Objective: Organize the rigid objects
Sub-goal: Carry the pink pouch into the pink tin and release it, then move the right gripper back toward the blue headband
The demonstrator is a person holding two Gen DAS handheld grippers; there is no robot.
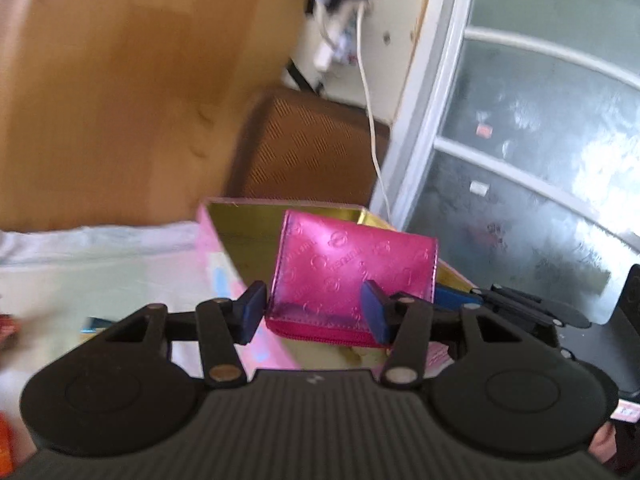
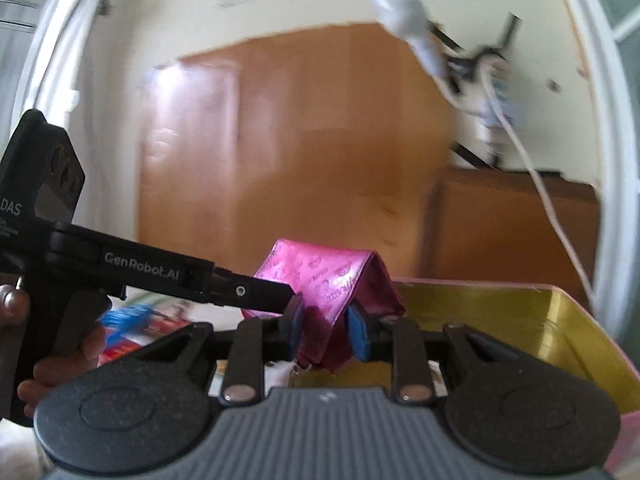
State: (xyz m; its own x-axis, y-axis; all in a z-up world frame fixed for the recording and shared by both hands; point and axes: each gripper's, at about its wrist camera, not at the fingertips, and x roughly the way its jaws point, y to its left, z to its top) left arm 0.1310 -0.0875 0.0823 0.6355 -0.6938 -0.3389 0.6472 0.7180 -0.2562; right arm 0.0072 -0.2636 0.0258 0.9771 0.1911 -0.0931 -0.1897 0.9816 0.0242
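Pink wallet point(image 2: 332, 280) held above the open box point(image 2: 520, 320), whose gold lining sits just right of and below the right claw point(image 2: 324, 330). Right claw closed on the wallet's lower edge, blue pads pressing both faces. Left claw point(image 1: 314, 312) set apart from it, jaws spread with the wallet point(image 1: 352, 276) between and just beyond its pads; contact there cannot be told.

Wallet: glossy embossed faux leather, flat rectangle, folded spine on top, zip along the bottom edge. Judged light and semi-stiff, with a slick skin that may slide under pinch. Best hold is likely across the flat faces near the zip edge, where it is thickest.

Box: pink outside, mirror-like gold inside, straight thin walls, probably rigid card or tin
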